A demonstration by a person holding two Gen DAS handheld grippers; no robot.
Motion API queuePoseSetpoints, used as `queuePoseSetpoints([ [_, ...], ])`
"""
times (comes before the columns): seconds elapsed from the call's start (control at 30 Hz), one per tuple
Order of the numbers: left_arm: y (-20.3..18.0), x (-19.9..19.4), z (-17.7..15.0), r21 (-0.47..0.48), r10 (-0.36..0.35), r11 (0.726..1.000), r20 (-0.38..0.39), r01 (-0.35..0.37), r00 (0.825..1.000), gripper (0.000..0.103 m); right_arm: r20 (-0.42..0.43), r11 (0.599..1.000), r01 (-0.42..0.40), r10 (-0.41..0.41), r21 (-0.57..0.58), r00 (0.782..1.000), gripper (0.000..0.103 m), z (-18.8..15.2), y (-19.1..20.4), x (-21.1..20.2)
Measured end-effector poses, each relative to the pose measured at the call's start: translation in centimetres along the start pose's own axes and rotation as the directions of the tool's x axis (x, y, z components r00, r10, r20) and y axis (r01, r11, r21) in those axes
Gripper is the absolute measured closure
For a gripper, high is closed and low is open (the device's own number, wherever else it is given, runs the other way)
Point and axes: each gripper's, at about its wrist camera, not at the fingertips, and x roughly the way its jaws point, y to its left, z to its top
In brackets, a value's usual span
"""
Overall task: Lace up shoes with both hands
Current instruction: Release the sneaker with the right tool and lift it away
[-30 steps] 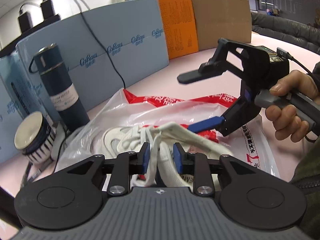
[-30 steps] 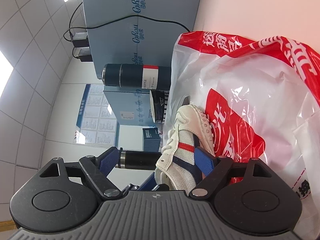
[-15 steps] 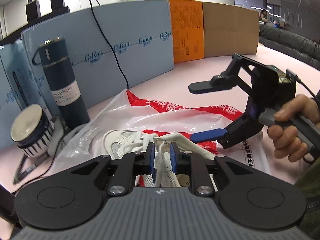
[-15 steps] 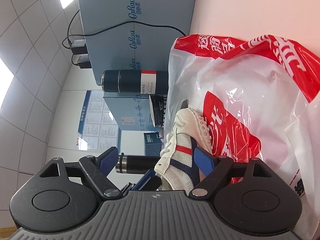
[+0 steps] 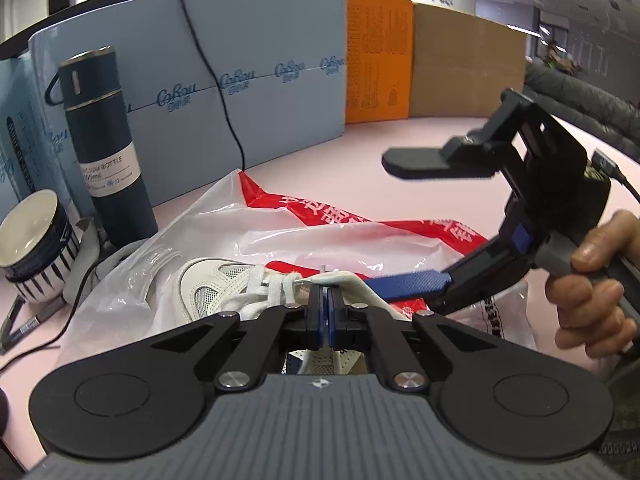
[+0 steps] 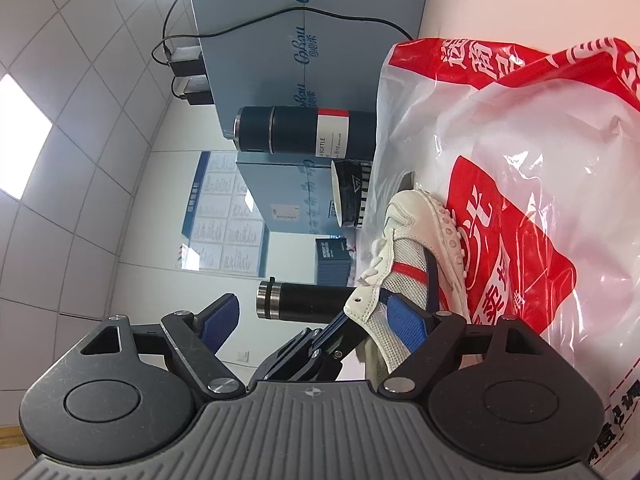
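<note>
— Right, my left gripper (image 5: pixel 325 300) has its fingers pressed together with a strand of the white lace (image 5: pixel 340 278) running across their tips. It looks pinched there, though how firmly I can't tell.

— And your right?

— The right gripper (image 6: pixel 316 318) has its fingers spread wide and holds nothing. Its lower finger (image 5: pixel 412 282) lies along the side of the shoe (image 6: pixel 416 248), just beside my left fingertips; the upper one hangs in the air well above.

— Where exactly is the shoe?

— Directly ahead of and under the left fingers, toe pointing away from them. It sits on a crumpled red-and-white plastic bag (image 5: pixel 360 220) spread over the pink table (image 5: pixel 420 136), on top of the bag, not inside it.

— What worries you?

— Mostly the pinch. If I've only caught the lace's edge, it may slip out when I pull. And nothing pins the shoe; a hard tug could drag it across the slick plastic or tip it, since the right fingers only rest beside it.

— Any containers close by?

— Beyond the left fingers, off to their left, stand a dark vacuum bottle (image 5: pixel 104 148), capped so its contents are hidden, and a striped cup (image 5: pixel 34 248), which looks empty from here. A sliding bag could nudge the cup.
</note>
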Motion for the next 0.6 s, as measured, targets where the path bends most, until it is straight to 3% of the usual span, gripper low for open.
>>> queuePoseSetpoints([
  [0.1, -0.3, -0.8, -0.2, -0.020, 0.025, 0.999, 0.022, -0.024, 0.999, 0.099, 0.010, 1.000, 0.007, -0.007, -0.007, 1.000, 0.021, 0.0, 0.2, -0.3],
  [0.17, -0.5, -1.9, -0.4, -0.036, 0.047, 0.998, 0.049, -0.046, 0.998, 0.087, 0.027, 0.999, 0.023, -0.023, -0.024, 0.999, 0.021, 0.0, 0.5, -0.5],
  [0.23, -0.7, -3.1, -0.6, -0.062, 0.071, 0.996, 0.080, -0.066, 0.994, 0.068, 0.047, 0.996, 0.065, -0.062, -0.065, 0.997, 0.021, 0.0, 1.1, -0.6],
  [0.3, -0.8, -4.2, -0.8, -0.091, 0.081, 0.993, 0.104, -0.072, 0.991, 0.068, 0.056, 0.984, 0.109, -0.102, -0.140, 0.993, 0.024, 0.0, 2.1, -0.4],
  [0.4, -1.1, -4.9, -0.8, -0.105, 0.073, 0.993, 0.125, -0.060, 0.989, 0.068, 0.070, 0.957, 0.165, -0.153, -0.237, 0.986, 0.040, -0.2, 3.3, 0.2],
  [0.5, -1.8, -4.5, -0.5, -0.110, 0.029, 0.994, 0.111, -0.017, 0.993, 0.068, 0.048, 0.960, 0.178, -0.171, -0.217, 0.984, 0.063, 0.2, 3.2, 1.0],
  [0.6, -2.9, -3.2, -0.3, -0.111, 0.004, 0.994, 0.064, 0.003, 0.998, 0.068, 0.027, 0.962, 0.195, -0.194, -0.192, 0.981, 0.067, 0.5, 2.7, 1.9],
])
